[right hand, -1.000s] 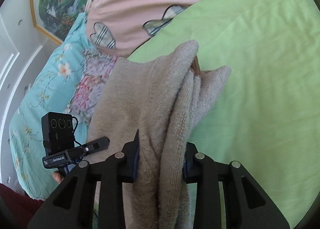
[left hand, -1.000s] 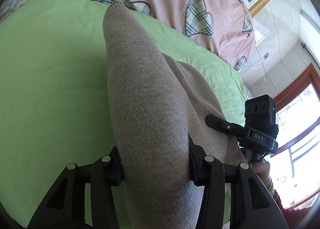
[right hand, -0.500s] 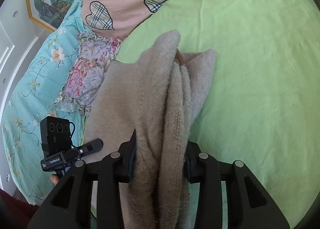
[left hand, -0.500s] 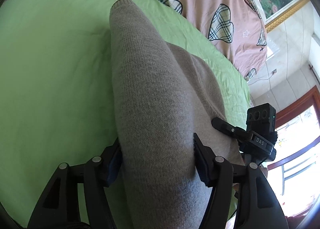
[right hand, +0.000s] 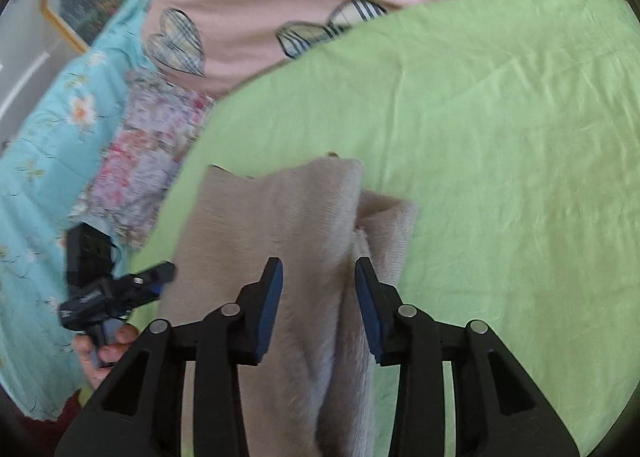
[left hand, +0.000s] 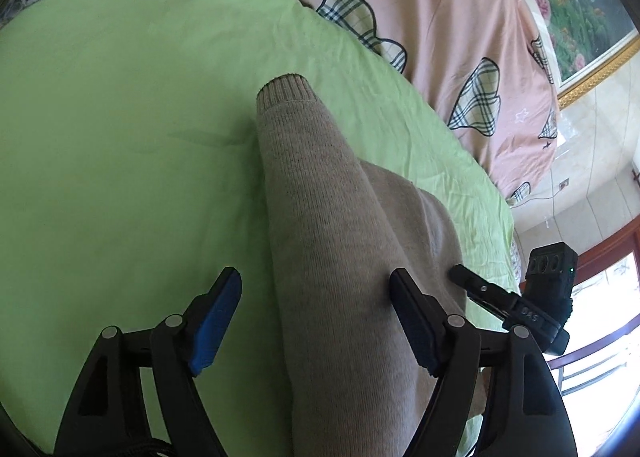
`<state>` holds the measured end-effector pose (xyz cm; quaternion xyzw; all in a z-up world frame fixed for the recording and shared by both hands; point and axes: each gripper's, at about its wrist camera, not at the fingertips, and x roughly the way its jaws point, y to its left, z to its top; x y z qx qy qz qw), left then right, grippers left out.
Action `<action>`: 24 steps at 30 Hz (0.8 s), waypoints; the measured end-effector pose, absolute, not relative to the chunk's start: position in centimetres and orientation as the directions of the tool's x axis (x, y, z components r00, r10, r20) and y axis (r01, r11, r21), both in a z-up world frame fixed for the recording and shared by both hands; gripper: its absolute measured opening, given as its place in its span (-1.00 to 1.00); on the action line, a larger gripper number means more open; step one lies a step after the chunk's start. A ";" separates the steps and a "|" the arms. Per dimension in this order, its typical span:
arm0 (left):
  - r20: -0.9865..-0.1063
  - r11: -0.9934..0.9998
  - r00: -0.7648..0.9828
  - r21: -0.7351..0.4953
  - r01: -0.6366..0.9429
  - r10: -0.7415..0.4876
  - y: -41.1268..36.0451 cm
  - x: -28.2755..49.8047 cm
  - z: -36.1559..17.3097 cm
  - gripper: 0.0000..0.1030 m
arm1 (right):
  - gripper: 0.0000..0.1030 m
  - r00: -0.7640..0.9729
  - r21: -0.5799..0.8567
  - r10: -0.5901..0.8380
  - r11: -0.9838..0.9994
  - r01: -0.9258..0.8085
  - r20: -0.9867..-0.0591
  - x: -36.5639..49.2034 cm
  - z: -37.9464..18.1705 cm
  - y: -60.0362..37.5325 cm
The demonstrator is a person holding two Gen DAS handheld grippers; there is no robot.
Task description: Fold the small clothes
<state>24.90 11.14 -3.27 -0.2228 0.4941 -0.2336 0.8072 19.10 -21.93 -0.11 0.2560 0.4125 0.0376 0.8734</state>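
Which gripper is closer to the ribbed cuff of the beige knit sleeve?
Left. The left gripper straddles the sleeve that ends in the ribbed cuff; the right gripper is at the bunched body of the garment, jaws closing.

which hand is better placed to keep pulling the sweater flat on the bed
Right: the right gripper has its fingers closing around the sweater. The left gripper is opening, one finger clear of the sleeve.

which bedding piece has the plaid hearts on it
The pink quilt at the far edge of the green sheet; the turquoise quilt has flowers instead.
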 end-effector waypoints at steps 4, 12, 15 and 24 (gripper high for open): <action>-0.717 0.813 0.401 -0.563 0.150 -0.570 10.6 25.9 -3.4 0.49 | -0.78 0.696 0.514 0.318 0.854 0.084 -0.643 18.6 0.7 -21.7; -0.761 0.870 0.424 -0.453 0.196 -0.491 8.9 29.5 -3.8 -0.50 | -0.82 0.722 0.523 0.301 0.847 0.098 -0.623 16.7 0.2 -23.1; -0.786 0.910 0.458 -0.358 0.208 -0.414 7.8 31.1 -3.5 -0.65 | -0.82 0.699 0.502 0.287 0.857 0.119 -0.655 17.8 -1.2 -23.2; -0.795 0.958 0.543 -0.168 0.233 -0.271 7.8 25.9 -0.3 -0.51 | -0.80 0.720 0.484 0.255 0.866 0.128 -0.646 14.6 0.8 -22.6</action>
